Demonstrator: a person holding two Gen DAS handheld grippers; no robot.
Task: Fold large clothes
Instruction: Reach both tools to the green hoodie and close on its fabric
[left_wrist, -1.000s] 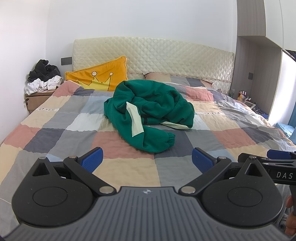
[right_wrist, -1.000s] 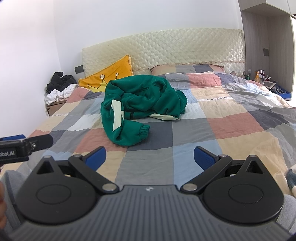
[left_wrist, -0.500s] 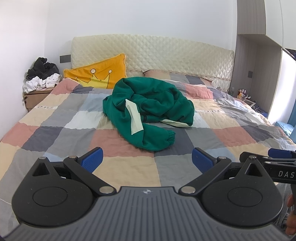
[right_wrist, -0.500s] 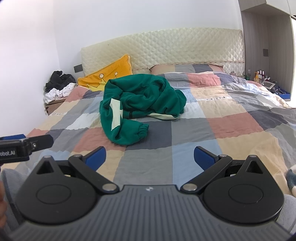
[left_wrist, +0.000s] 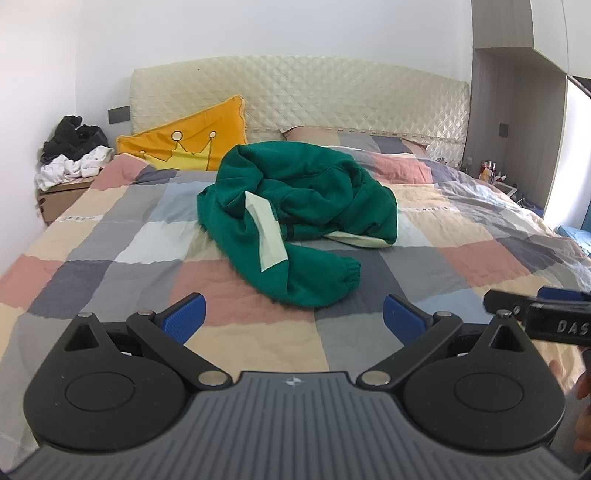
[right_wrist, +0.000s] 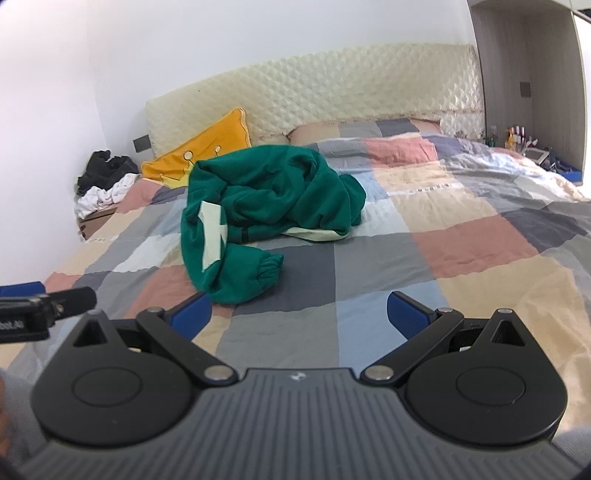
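Spreading across both views: patchwork-quilted bed (left_wrist: 110, 254) under a cream padded headboard (left_wrist: 332, 92). Lying crumpled mid-bed: bulky green fleece sweatshirt with pale lining (left_wrist: 299, 218), cuffed sleeve trailing toward the near edge. Hovering well short of it, fingers wide apart and holding nothing: left gripper (left_wrist: 293, 317) and right gripper (right_wrist: 299, 314). Risking, probably, a pinch through several bunched layers, or snagging quilt along with sleeve, leaving the heap twisted rather than opening flat. Sitting ahead of both grippers, slightly left of the right one.
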